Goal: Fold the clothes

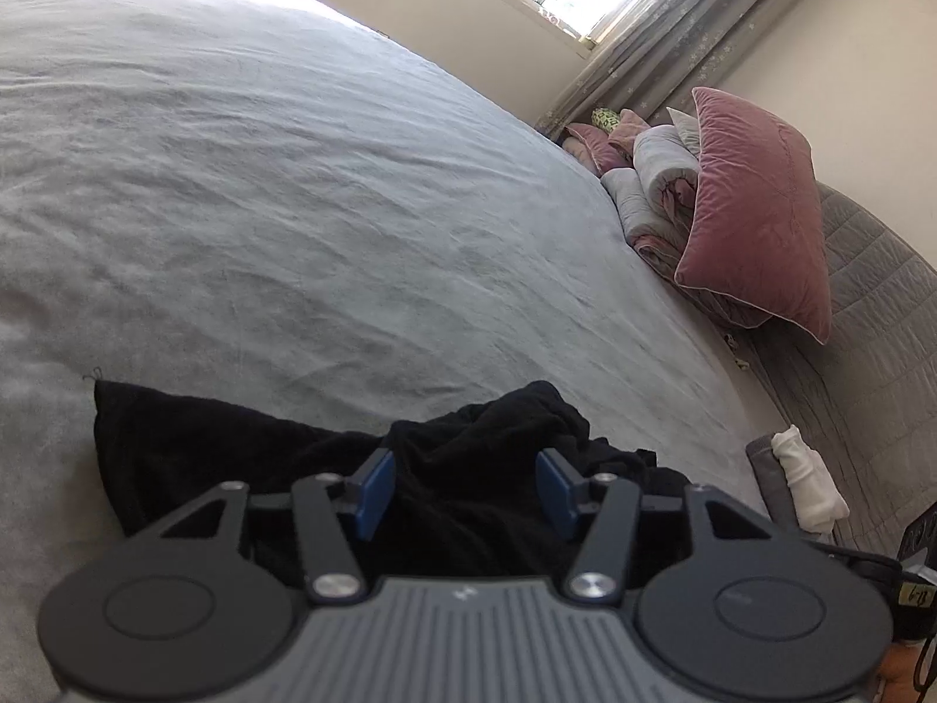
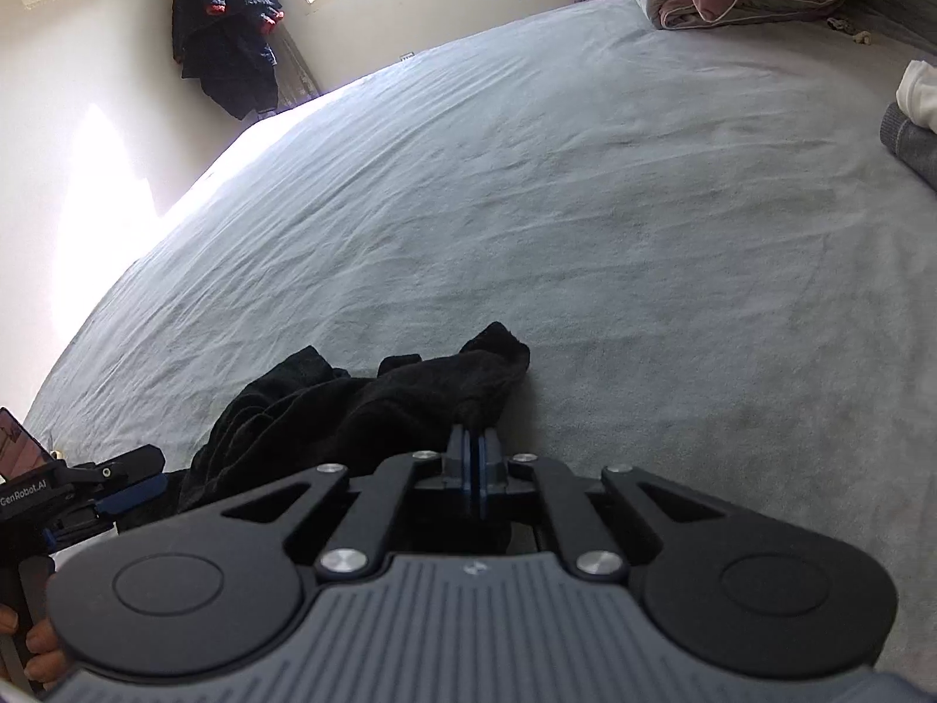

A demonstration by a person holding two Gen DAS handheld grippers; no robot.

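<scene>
A crumpled black garment (image 1: 468, 468) lies on the grey bed sheet (image 1: 293, 205) near its front edge. My left gripper (image 1: 465, 489) is open, its blue pads (image 1: 375, 489) spread apart just above the garment's bunched middle. In the right wrist view the same black garment (image 2: 351, 404) lies in a heap. My right gripper (image 2: 473, 451) is shut on a fold at the garment's right end. The left gripper also shows in the right wrist view (image 2: 105, 486) at the far left, beside the heap.
Pink pillows (image 1: 755, 205) and a rolled quilt (image 1: 656, 187) are stacked at the head of the bed. A folded white and grey pile (image 1: 802, 480) sits at the right. Dark clothes (image 2: 228, 29) hang on the far wall. The grey sheet (image 2: 585, 205) stretches wide beyond the garment.
</scene>
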